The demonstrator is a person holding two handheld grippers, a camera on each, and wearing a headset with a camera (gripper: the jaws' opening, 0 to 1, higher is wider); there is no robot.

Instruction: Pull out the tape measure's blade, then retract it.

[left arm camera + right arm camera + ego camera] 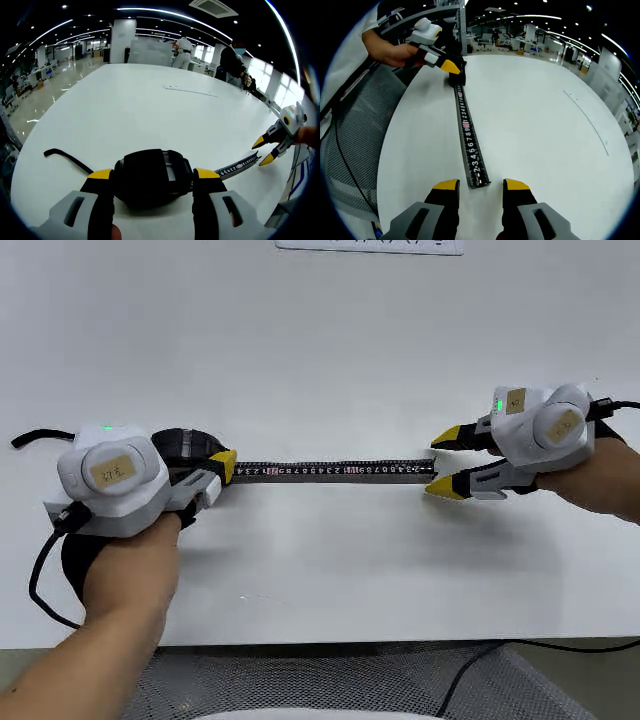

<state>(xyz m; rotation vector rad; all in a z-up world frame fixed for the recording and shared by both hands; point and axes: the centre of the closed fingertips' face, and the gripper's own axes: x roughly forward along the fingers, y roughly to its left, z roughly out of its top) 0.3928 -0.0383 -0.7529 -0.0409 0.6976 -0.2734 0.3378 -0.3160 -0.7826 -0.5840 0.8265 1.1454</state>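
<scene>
blade tip (478, 177), between right gripper's (481, 185) parted jaws

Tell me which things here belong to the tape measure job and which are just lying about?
In the job: tape measure case, clamped in the left gripper; blade, drawn out across the table; right gripper, open at the blade's tip.
Lying about: flat white strip at the table's far edge; black strap on the table beyond the case.
</scene>
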